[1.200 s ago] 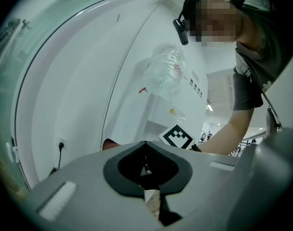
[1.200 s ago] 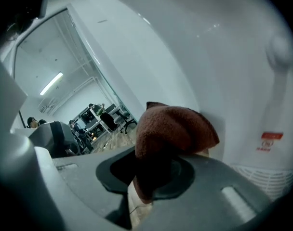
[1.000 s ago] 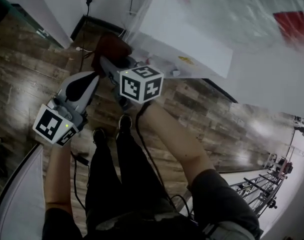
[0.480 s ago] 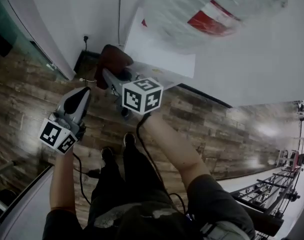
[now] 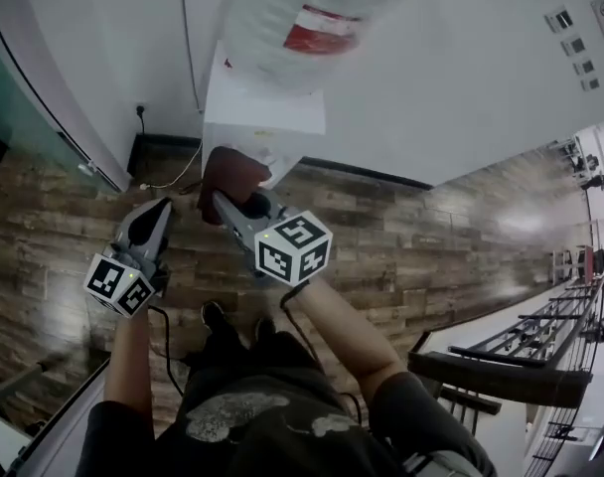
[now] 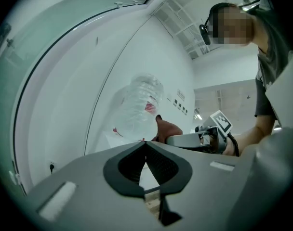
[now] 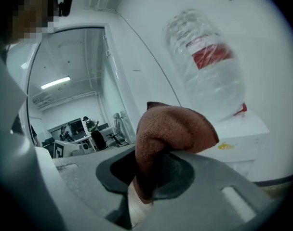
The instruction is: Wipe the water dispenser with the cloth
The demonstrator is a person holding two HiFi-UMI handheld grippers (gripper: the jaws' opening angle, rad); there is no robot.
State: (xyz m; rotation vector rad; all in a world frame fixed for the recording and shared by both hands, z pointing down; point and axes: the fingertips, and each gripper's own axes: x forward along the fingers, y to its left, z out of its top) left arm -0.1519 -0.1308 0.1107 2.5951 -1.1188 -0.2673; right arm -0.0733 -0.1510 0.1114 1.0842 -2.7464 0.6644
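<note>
Five items, listed large to small.

1. Wood-plank floor (image 5: 411,227), dark, meeting a white wall (image 5: 451,87) at a black skirting.
2. Water dispenser (image 5: 262,117): white cabinet standing on the floor against the wall, long axis upright. Its front face shows a small yellow mark in the right gripper view.
3. Water bottle (image 5: 302,13): clear, red label, inverted on top of the dispenser.
4. Right tongs (image 5: 226,199): clenched on the cloth, pointing at the dispenser's front. Left tongs (image 5: 155,212): pressed tip to tip with nothing between, held beside the right pair and further from the cabinet.
5. Cloth (image 5: 232,175): reddish-brown, bunched, standing out beyond the right tongs' tips. It is at the cabinet's front edge, but contact cannot be confirmed from any view.

Bearing: the dispenser lies ahead of the right tongs and slightly to their right, the cabinet face rising above the cloth towards the bottle. The right hand is the nearer and the one carrying the wiper. Judgement: wiping looks about to begin or barely begun. The stroke probably calls for pressing the cloth forward onto the face and running it along the upright panel.
</note>
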